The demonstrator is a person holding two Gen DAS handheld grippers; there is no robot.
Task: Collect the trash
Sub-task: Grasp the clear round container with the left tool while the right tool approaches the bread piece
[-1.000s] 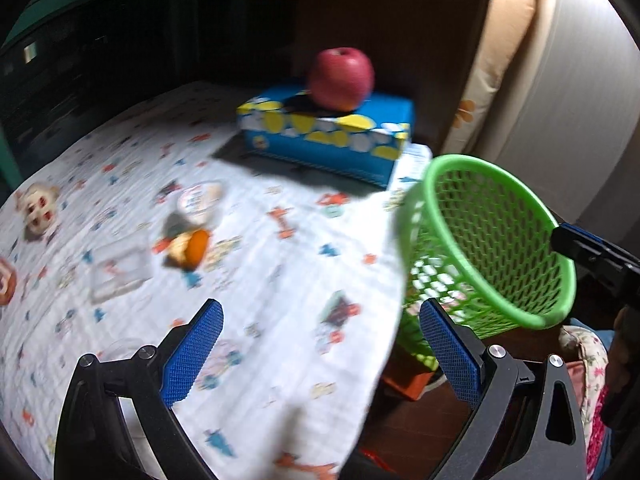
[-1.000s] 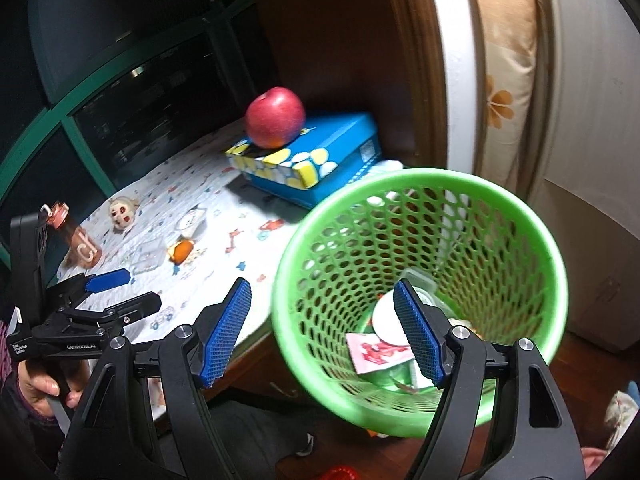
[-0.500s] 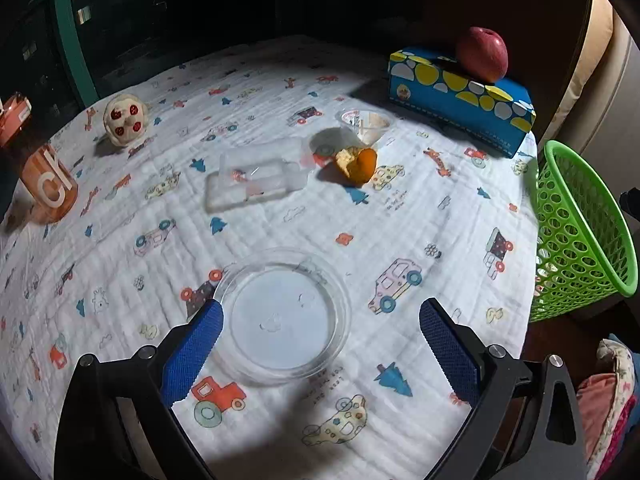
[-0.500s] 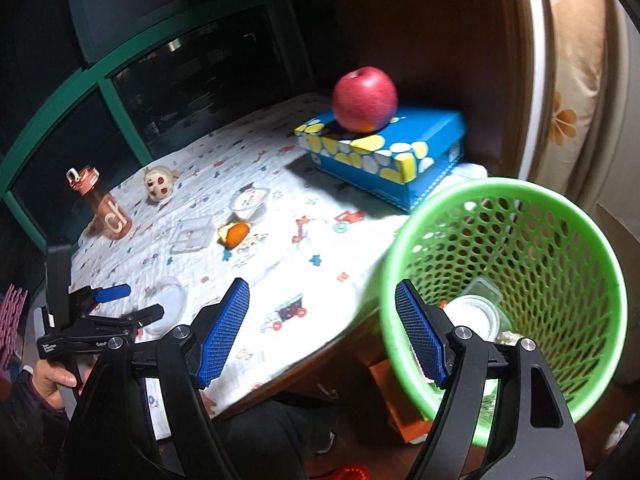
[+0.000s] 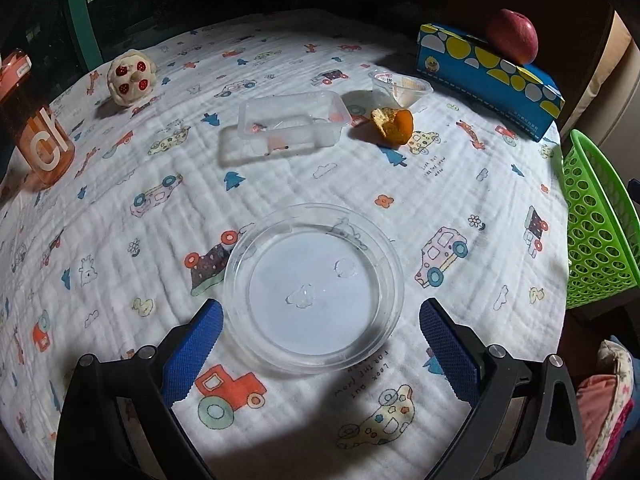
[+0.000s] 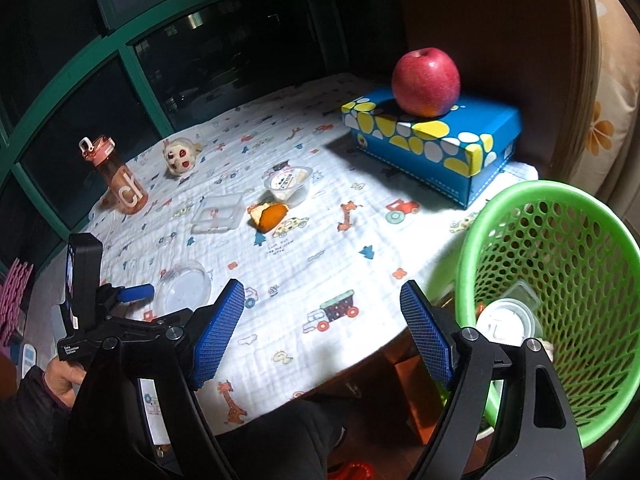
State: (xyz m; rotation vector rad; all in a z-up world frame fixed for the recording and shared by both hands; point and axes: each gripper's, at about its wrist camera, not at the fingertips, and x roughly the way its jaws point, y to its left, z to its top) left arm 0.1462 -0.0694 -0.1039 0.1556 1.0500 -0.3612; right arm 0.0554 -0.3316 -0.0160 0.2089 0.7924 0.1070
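Observation:
A clear round plastic lid point(image 5: 314, 292) lies on the patterned tablecloth point(image 5: 120, 220), between the fingers of my open left gripper point(image 5: 320, 354); the lid also shows in the right wrist view point(image 6: 183, 290). Farther back lie a clear rectangular tray point(image 5: 290, 124), an orange peel point(image 5: 394, 125) and a clear pudding cup point(image 5: 400, 86). The green mesh basket point(image 6: 560, 304) sits at the table's right edge with cups and wrappers inside. My right gripper point(image 6: 322, 340) is open and empty beside the basket, over the table edge.
A blue tissue box point(image 5: 486, 78) with a red apple point(image 5: 514, 40) on it stands at the back right. An orange bottle point(image 5: 34, 132) and a small plush toy point(image 5: 130, 80) stand at the left. Dark windows lie behind the table.
My left gripper swung left from the basket and now sits low around the round lid. The right gripper drew back from over the basket toward the table edge.

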